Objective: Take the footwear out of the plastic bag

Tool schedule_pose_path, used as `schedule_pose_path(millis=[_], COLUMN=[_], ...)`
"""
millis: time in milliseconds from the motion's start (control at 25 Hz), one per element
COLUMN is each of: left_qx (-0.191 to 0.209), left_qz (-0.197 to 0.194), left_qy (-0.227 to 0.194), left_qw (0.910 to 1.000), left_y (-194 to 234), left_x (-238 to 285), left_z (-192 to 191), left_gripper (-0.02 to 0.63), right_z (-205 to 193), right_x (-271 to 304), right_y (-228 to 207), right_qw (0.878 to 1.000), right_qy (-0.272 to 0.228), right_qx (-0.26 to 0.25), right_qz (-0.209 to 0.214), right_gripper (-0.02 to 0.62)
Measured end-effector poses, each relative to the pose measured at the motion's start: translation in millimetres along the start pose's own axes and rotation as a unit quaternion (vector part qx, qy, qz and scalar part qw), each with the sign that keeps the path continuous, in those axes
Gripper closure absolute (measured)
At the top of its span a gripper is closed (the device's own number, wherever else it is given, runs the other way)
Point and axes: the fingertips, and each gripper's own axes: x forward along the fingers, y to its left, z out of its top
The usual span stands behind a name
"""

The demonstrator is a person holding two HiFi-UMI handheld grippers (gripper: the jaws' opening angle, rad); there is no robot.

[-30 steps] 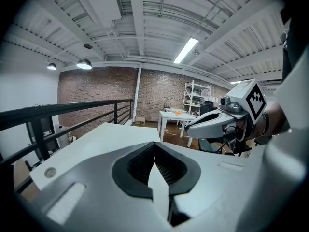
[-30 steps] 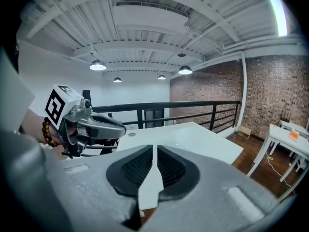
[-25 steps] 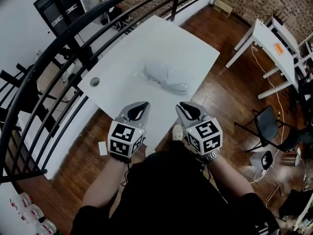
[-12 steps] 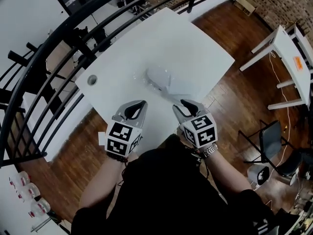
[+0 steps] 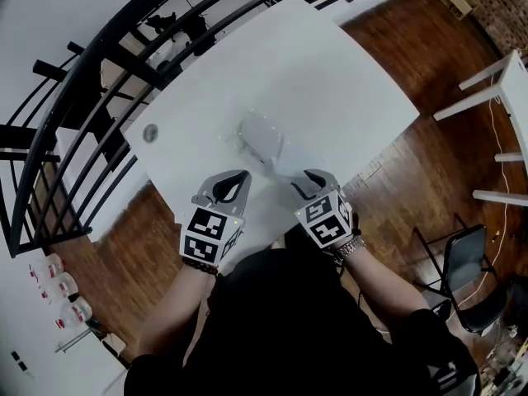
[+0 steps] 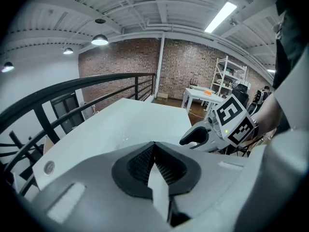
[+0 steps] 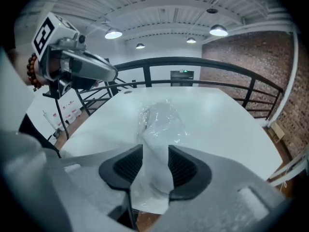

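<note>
A clear plastic bag (image 5: pixel 262 141) with pale footwear inside lies near the middle of the white table (image 5: pixel 330 81). In the right gripper view the bag (image 7: pixel 159 120) stretches away from me, and its near end shows in the gap between the jaws. My right gripper (image 5: pixel 308 177) hovers at the bag's near end; its jaws are opening and the pads do not press on the plastic. My left gripper (image 5: pixel 239 176) is shut and empty, to the left of the bag's near end. In the left gripper view its pads (image 6: pixel 166 168) meet, and the right gripper (image 6: pixel 193 138) shows beyond them.
A black metal railing (image 5: pixel 74 89) curves along the table's left and far sides. A round grommet hole (image 5: pixel 149 133) sits by the table's left edge. Wooden floor, white tables (image 5: pixel 503 97) and a dark chair (image 5: pixel 462 254) are off to the right.
The view has swung and the bag now lies closer to both grippers. My right gripper has reached the bag's near end and its jaws have spread apart. The left gripper stays shut.
</note>
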Motion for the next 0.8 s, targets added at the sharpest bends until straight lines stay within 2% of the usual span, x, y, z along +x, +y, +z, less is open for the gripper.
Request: schedule_pose_path(millis=[240, 560, 800], left_qx=[-0.005, -0.023, -0.034], left_qz=[0.025, 0.042, 0.045], left_qy=[0.021, 0.021, 0.027], left_qw=[0.9995, 0.9986, 0.9981], left_y=[3.7, 29.1, 47.2], left_x=[12.4, 18.3, 15.8], left_z=[3.2, -0.8, -18.5], left_gripper=[0.591, 0.591, 0.591], right_z=[-10.2, -5.5, -4.1], right_x=[12.8, 20.4, 25.0], right_y=[-9.7, -28.6, -41.2], right_qw=[0.999, 0.995, 0.993], right_qy=[0.018, 0.035, 0.052], right_qx=[-0.041, -0.095, -0.106], right_qz=[0.026, 0.012, -0.003], right_gripper=[0.448, 0.448, 0.448])
